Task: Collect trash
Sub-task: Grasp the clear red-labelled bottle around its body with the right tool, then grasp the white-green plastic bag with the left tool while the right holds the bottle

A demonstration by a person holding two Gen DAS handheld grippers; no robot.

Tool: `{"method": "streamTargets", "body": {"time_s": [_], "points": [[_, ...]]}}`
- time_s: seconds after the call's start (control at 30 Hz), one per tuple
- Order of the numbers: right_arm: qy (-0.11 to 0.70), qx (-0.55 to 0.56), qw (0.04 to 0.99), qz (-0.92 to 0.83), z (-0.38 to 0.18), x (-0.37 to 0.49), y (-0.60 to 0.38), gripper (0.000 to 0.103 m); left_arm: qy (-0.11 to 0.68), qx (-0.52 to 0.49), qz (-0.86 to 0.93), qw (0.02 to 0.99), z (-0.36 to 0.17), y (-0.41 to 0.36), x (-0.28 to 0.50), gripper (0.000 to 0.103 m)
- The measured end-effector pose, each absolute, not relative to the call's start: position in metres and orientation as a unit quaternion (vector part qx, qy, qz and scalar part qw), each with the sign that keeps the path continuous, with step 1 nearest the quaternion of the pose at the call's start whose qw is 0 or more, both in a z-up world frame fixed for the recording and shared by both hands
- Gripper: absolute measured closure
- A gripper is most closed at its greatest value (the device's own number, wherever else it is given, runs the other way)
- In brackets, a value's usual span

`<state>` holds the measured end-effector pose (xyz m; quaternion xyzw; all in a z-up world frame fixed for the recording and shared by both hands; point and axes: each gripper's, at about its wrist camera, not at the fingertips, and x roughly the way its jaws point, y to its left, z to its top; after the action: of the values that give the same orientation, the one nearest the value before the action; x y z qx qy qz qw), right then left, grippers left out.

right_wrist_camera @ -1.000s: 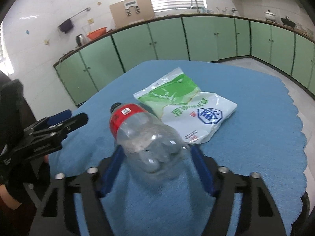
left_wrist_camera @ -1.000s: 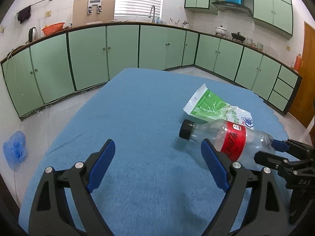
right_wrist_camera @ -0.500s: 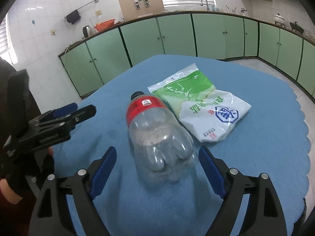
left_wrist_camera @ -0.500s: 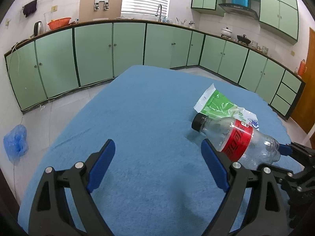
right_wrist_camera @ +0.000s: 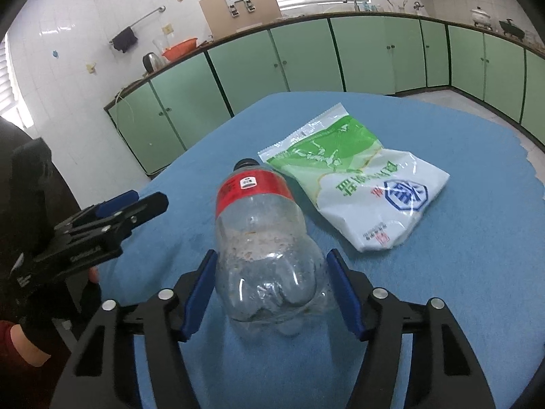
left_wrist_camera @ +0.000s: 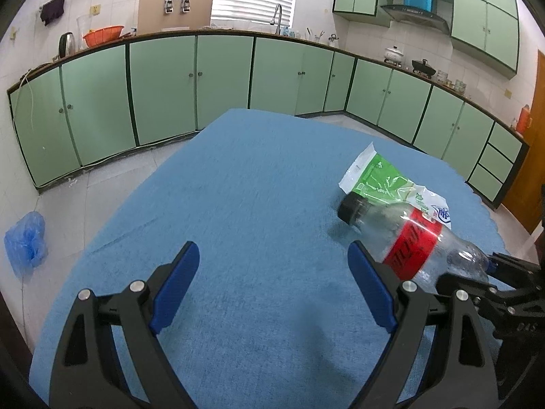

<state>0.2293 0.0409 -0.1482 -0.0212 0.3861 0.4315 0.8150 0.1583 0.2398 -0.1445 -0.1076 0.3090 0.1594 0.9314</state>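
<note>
A clear plastic bottle (right_wrist_camera: 265,238) with a red label and black cap lies on the blue tablecloth (right_wrist_camera: 460,272), its base toward me. My right gripper (right_wrist_camera: 272,293) has closed its blue pads on both sides of the bottle's base. The bottle also shows in the left wrist view (left_wrist_camera: 408,238), at the right. A green and white plastic bag (right_wrist_camera: 357,177) lies flat just beyond the bottle; it shows in the left wrist view (left_wrist_camera: 385,180) too. My left gripper (left_wrist_camera: 272,286) is open and empty over the cloth, left of the bottle.
Green kitchen cabinets (left_wrist_camera: 163,88) run around the room behind the table. A blue plastic bag (left_wrist_camera: 25,238) lies on the tiled floor at the left. The tablecloth's scalloped edge (right_wrist_camera: 531,167) is at the right.
My right gripper opened wide around the bottle, then closed in on its base. The left gripper shifted slightly left and stayed open.
</note>
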Motion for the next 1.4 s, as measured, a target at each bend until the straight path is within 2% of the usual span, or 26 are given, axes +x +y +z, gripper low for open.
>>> {"method": "streamTargets", "body": {"time_s": [0.17,0.23,0.4,0.5,0.6,0.73,1.1,1.4], "points": [[0.396,-0.041,0.806,0.439,-0.151,0.220,0.039,0.038,0.311,-0.106,0.158,0.931,-0.144,0.237,0.158,0.017],[0.399,-0.048,0.807,0.432,-0.152,0.222,0.044,0.029,0.310,-0.107,0.158,0.931,-0.145,0.236,0.157,0.017],[0.400,-0.036,0.811,0.425,-0.154,0.233,0.053,0.023,0.311,-0.107,0.159,0.931,-0.145,0.236,0.158,0.017],[0.397,-0.025,0.812,0.427,-0.154,0.237,0.057,0.023,0.313,-0.109,0.159,0.930,-0.145,0.238,0.159,0.017],[0.400,-0.016,0.807,0.433,-0.154,0.241,0.058,0.038,0.313,-0.111,0.158,0.930,-0.145,0.240,0.160,0.017],[0.401,-0.003,0.803,0.440,-0.155,0.241,0.054,0.041,0.313,-0.112,0.158,0.930,-0.145,0.242,0.160,0.017],[0.371,0.024,0.831,0.414,-0.137,0.211,-0.002,0.041,0.313,-0.120,0.124,0.934,-0.141,0.224,0.183,0.017],[0.350,0.046,0.862,0.365,-0.121,0.222,-0.049,0.041,0.320,-0.112,0.086,0.937,-0.144,0.197,0.233,0.017]]}}
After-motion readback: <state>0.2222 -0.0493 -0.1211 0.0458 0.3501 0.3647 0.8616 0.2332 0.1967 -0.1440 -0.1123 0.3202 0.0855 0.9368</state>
